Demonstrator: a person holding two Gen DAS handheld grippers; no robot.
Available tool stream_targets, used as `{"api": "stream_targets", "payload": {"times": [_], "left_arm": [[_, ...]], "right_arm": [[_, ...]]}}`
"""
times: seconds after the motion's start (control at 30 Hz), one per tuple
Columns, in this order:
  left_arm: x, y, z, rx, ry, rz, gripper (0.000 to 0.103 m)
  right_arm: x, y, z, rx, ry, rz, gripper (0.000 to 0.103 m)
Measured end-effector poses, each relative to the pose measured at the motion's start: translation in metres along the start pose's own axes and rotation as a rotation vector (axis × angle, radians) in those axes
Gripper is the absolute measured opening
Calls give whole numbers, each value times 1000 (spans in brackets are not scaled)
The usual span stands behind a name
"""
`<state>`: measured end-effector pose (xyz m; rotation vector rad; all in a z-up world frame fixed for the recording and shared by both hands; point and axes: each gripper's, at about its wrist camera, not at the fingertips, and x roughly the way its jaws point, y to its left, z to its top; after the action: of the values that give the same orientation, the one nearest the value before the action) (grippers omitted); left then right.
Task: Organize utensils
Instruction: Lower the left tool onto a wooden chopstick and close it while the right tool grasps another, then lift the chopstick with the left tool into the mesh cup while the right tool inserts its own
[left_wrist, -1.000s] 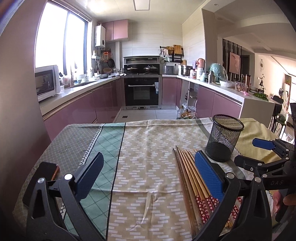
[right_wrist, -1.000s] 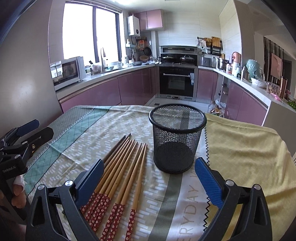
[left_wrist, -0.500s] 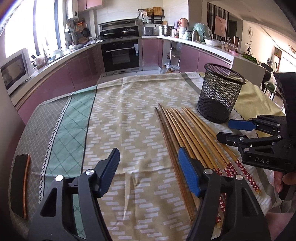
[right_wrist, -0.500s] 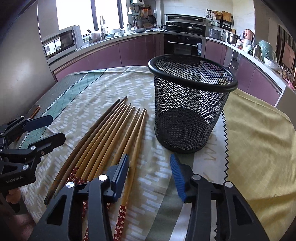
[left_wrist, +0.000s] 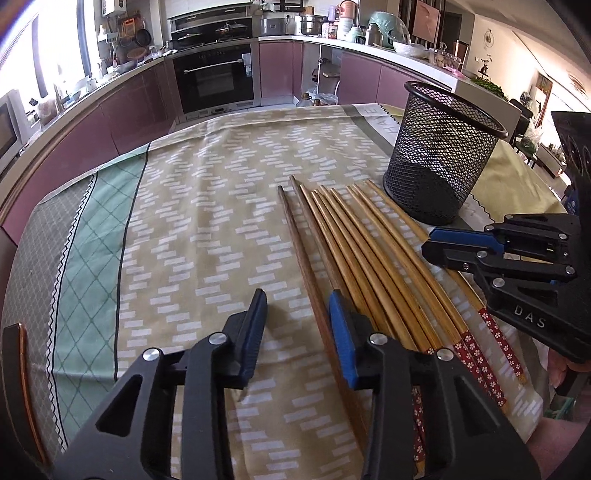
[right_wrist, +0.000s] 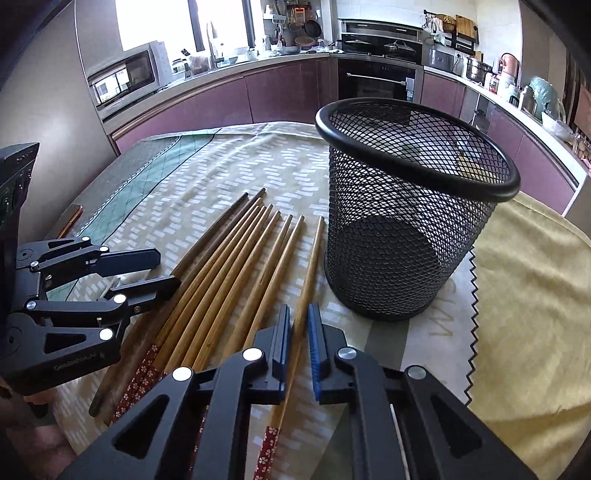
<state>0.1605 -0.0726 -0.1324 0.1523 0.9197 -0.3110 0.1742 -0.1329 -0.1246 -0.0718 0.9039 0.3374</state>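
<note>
On the patterned tablecloth (left_wrist: 207, 206) a row of chopsticks (left_wrist: 369, 251) lies just beside the empty mesh cup (right_wrist: 406, 221). The right gripper (right_wrist: 298, 332) has pinched the chopstick (right_wrist: 308, 273) nearest the cup. The left gripper (left_wrist: 297, 325) is closing around the darkest stick (left_wrist: 306, 258) at the row's other edge; its pads don't yet seem to press it, though the angle makes that hard to judge. Each stick is best lifted by one end and tipped steeply, so it clears the rim and drops in without nudging the cup.

wooden chopsticks (right_wrist: 236, 273) fanned flat, beside upright mesh cup (right_wrist: 406, 221)
</note>
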Motion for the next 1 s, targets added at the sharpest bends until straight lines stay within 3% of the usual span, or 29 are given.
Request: {"api": "stream_targets", "payload": {"times": [0.07,0.2,0.53,1.0], "left_arm": [[3,-1,4,2,5,2,30],[6,0,10,-30,13,-25,10],[-33,15,10,-93,-57,-89,7],[-154,20,54,-79,-350,-284,7]], "right_arm": [[-1,-3,1,18,-1,16,7],[-7,-7,0,36,-18,43,6],[-54,-13,6,8,-133,139,6],[-131,-49,35,51,-390,201,6]]}}
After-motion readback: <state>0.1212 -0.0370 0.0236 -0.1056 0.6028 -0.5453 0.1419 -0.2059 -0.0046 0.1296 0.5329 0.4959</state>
